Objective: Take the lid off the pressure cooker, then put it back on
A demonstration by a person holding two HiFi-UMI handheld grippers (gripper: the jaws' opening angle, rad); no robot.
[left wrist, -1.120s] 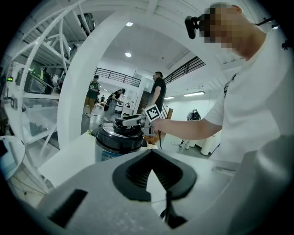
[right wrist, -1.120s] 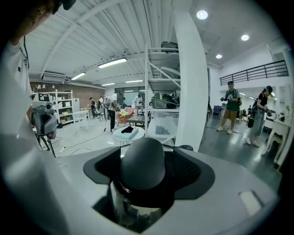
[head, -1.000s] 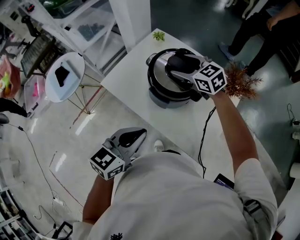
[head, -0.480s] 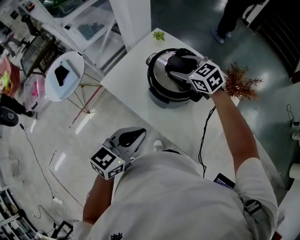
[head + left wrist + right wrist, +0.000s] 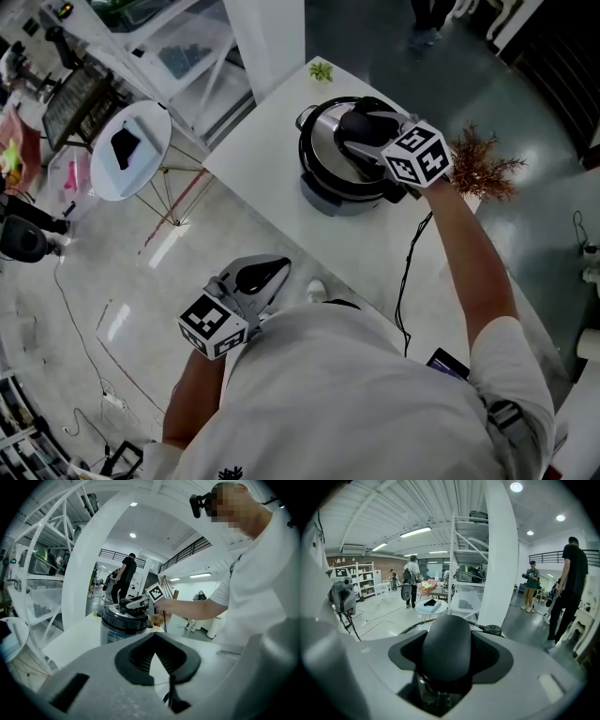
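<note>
The pressure cooker (image 5: 337,178) stood in the upper middle of the head view, on the far corner of the white bench (image 5: 272,141), with its lid (image 5: 323,127) seated on the body. The black handle (image 5: 449,648) on top of the lid filled the centre of the right gripper view, and the right gripper (image 5: 366,129) was clamped on it, its fingers (image 5: 489,656) pressed against either side of the handle. The arm behind it reached in from the lower right of the head view, with the marker cube just right of the cooker. Right of that cube, near the bench's edge, stood a brown dried sprig (image 5: 483,169), and a small green plant (image 5: 321,70) sat at the bench's far tip, above the cooker. A black cable (image 5: 410,272) ran down the bench from the cooker's near side toward the person. The left gripper (image 5: 267,274) was held low in the lower left of the head view, off the bench and close to the person's white shirt, well apart from the cooker; its fingers (image 5: 179,658) met at their tips with nothing between them. In the left gripper view the cooker showed at centre left, beyond the fingers, with the right gripper on top of it. At upper left of the head view a round white side table (image 5: 131,150) stood on the glossy floor, carrying a dark object that could not be made out.
</note>
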